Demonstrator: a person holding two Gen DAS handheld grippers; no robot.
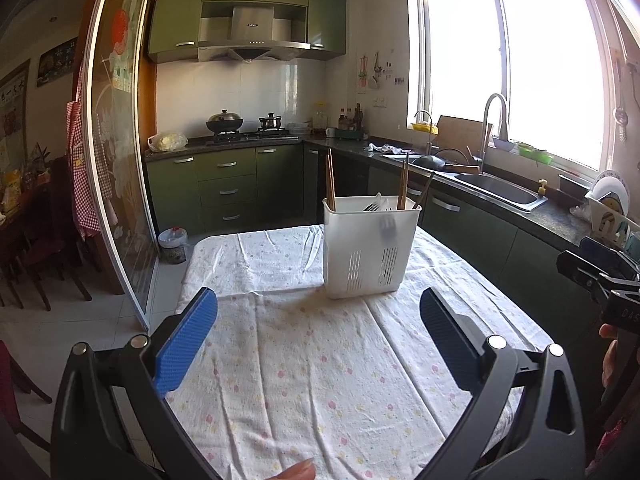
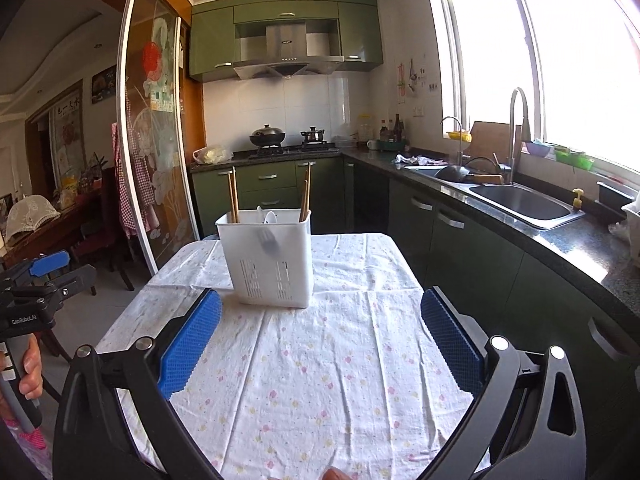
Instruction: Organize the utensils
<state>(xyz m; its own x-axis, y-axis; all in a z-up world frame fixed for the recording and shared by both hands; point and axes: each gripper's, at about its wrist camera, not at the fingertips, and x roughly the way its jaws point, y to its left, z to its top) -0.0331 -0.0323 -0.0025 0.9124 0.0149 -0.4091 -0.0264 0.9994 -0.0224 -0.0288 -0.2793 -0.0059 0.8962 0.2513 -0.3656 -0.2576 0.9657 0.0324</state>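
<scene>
A white plastic utensil holder stands upright on the cloth-covered table. It holds wooden chopsticks at its left and right sides and pale spoons or forks in the middle. It also shows in the right wrist view, with chopsticks sticking up. My left gripper is open and empty, hovering above the table in front of the holder. My right gripper is open and empty, also short of the holder. Each gripper shows at the edge of the other's view: the right one, the left one.
The table has a white floral cloth. A dark counter with a steel sink runs along the right under the window. Green cabinets and a stove with a wok stand at the back. A glass sliding door and chairs are left.
</scene>
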